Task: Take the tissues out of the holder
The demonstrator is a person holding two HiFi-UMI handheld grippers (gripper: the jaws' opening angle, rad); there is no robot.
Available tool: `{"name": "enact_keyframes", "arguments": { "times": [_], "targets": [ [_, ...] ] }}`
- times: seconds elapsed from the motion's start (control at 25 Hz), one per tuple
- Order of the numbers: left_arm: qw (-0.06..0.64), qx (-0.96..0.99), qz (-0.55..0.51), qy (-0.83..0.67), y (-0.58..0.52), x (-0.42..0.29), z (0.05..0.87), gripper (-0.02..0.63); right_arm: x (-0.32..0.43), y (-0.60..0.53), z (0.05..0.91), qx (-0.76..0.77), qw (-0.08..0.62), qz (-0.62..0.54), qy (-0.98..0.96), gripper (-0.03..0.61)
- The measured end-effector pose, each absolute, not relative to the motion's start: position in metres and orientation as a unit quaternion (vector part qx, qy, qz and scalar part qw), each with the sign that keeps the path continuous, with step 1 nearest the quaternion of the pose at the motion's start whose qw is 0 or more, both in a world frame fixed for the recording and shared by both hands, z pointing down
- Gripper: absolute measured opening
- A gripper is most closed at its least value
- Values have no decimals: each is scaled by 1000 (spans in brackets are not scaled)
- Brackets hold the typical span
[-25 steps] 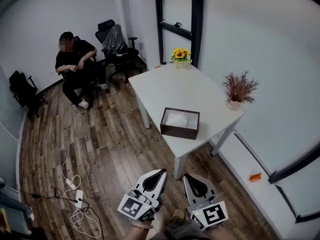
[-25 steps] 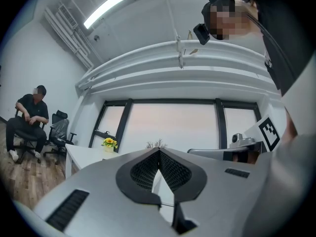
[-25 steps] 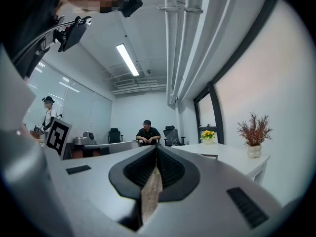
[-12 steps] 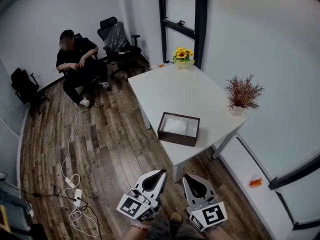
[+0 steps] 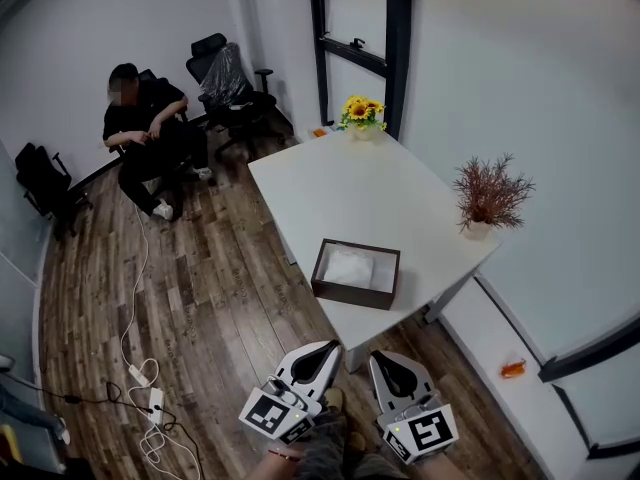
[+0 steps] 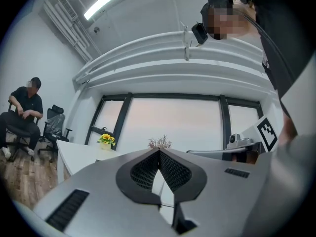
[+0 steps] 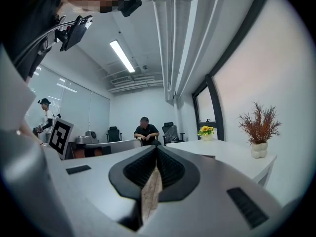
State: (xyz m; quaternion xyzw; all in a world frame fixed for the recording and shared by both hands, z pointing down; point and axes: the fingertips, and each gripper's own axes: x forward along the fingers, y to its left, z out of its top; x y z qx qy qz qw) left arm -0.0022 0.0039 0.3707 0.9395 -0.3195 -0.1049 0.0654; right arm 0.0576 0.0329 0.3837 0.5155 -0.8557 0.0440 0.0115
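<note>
Since a second ago the table and the tissue holder have slid lower in the head view, nearer both grippers, while the grippers stay low at the bottom edge. The left gripper has its jaws pressed together, tips meeting, with nothing between them. The right gripper sits just beside it, on its right, jaws likewise closed on nothing.

The holder, a dark brown open box, stands ahead of both gripper tips and apart from them, on the near part of the white table, close to the table's near edge. White tissues lie inside it. Neither gripper touches the holder or the table.

Farther ahead, beyond the holder, a pot of sunflowers stands at the table's far corner. Ahead and to the right of the right gripper, a reddish dried plant in a white pot stands at the table's right corner. Well ahead and to the left of the left gripper, a person in black sits on a chair. White cables lie on the wooden floor to the left of the left gripper.
</note>
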Motion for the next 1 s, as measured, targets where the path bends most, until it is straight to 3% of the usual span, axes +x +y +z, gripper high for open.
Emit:
{"name": "enact_keyframes", "arguments": {
  "times": [0.76, 1.0],
  "targets": [
    [106, 957, -89, -254, -121, 9, 399, 8, 57, -115, 407, 520, 67, 66, -849, 6],
    [119, 961, -81, -235, -145, 13, 410, 8, 62, -147, 420, 494, 124, 69, -858, 8]
  ]
}}
